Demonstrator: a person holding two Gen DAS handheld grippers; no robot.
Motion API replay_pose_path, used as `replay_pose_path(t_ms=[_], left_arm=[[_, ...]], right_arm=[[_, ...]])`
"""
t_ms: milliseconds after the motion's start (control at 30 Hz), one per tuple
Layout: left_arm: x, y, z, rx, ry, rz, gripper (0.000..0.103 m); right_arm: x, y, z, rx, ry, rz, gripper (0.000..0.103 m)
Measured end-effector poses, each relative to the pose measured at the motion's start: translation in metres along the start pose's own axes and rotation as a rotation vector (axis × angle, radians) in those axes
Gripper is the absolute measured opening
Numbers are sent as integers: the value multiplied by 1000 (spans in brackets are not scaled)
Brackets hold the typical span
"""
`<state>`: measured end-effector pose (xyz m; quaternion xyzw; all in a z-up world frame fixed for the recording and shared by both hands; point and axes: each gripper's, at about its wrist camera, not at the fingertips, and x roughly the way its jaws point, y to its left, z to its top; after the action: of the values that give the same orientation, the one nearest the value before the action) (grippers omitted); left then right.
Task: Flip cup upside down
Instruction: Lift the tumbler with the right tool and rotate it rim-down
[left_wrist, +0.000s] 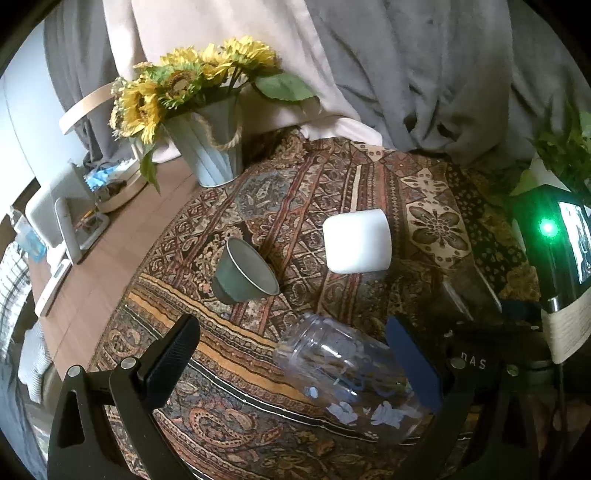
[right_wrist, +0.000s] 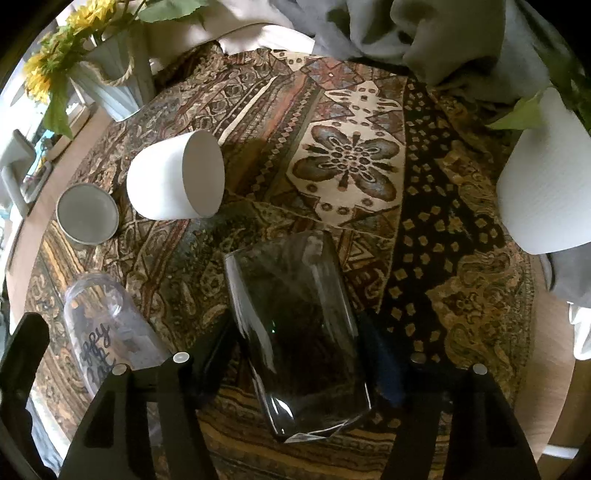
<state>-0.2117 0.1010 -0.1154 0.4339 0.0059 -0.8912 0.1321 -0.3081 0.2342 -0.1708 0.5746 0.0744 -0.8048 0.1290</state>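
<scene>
A clear plastic jar with blue flowers (left_wrist: 351, 376) lies on its side on the patterned cloth (left_wrist: 258, 435), between the spread fingers of my left gripper (left_wrist: 291, 354), which is open; the right finger (left_wrist: 413, 365) is close beside the jar. In the right wrist view a dark smoked glass tumbler (right_wrist: 295, 332) sits between the fingers of my right gripper (right_wrist: 295, 350), which look closed against its sides. A white cup (left_wrist: 356, 242) (right_wrist: 175, 177) and a small green metal cup (left_wrist: 243, 271) (right_wrist: 86, 214) lie tipped on the cloth. The jar also shows at left (right_wrist: 107, 328).
A sunflower bucket (left_wrist: 214, 147) stands at the back left. A white pot with a plant (right_wrist: 543, 184) stands at the right. Grey and beige drapes (left_wrist: 369, 55) hang behind. A green-lit device (left_wrist: 554, 240) is at the right. Clutter sits on the wooden table (left_wrist: 92, 280) at the left.
</scene>
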Motion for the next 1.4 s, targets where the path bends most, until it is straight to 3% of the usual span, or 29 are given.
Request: replay_pose_path(t_ms=[200,433,767,967,1167,1400], left_arm=[[-9,5,2,27,-17,-32,103],[-31,26,3,68,-62,-82,103],[-52,87,-9,113,-75,-125,103],[-57,113,-29,173,-56,-152,103],[-52,133,-47,190,-23,-167,103],[-34,149,-53,170,35,-142,103]], right_arm=[[-16,-2,-9,64,-35,-31,64],[-70,4,-33,169,-98,-64,62],[-128,54,-87,293,-134,-41,61],[-122,98,-113,290,-53,-9,60],[-99,128,-140,293,102,67,60],[-54,141,-140,296,263,119,60]])
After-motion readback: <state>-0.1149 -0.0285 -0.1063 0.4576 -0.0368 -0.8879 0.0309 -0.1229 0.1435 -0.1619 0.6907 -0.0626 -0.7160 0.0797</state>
